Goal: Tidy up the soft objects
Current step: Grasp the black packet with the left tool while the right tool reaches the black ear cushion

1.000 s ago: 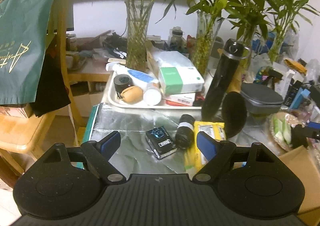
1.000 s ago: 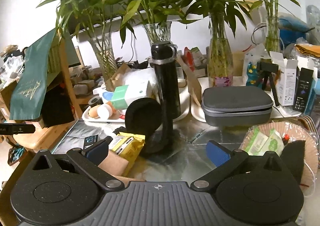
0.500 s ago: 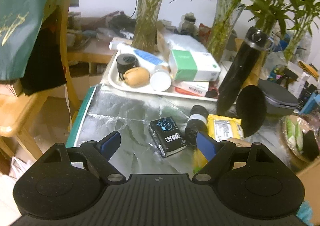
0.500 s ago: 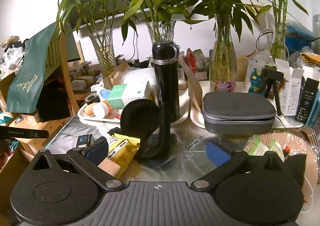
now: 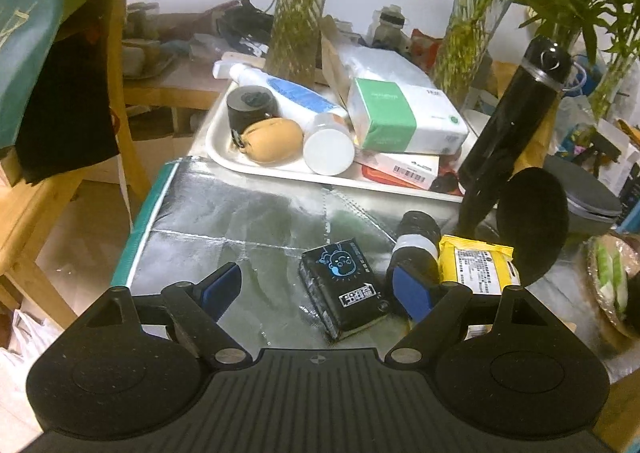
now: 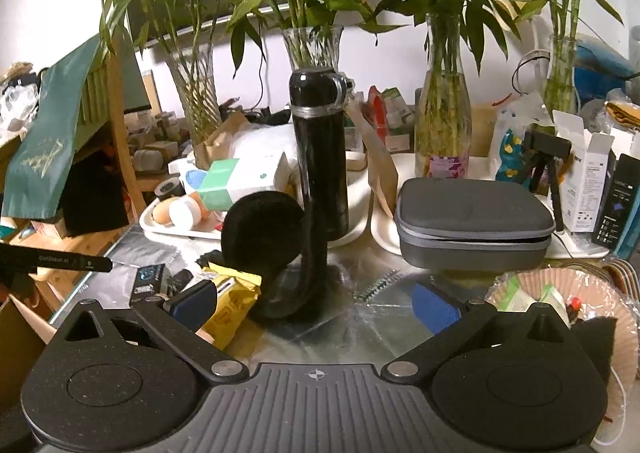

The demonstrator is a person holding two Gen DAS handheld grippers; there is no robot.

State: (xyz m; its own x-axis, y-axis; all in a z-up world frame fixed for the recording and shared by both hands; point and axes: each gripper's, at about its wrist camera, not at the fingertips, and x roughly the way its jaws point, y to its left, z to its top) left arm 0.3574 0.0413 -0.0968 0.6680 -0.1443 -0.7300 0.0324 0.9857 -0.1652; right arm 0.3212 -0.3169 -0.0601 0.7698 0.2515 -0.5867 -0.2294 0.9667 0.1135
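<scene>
Flanking black packet (image 5: 344, 289), jaws apart

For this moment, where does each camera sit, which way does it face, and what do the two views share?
Left wrist: on the left gripper, angled down at the foil-covered table, black packet and white tray; own open fingers show.
Right wrist: on the right gripper, facing across the table at the black flask and grey case; own open fingers show.
Shared: flask, black packet, yellow packet, white tray.
</scene>
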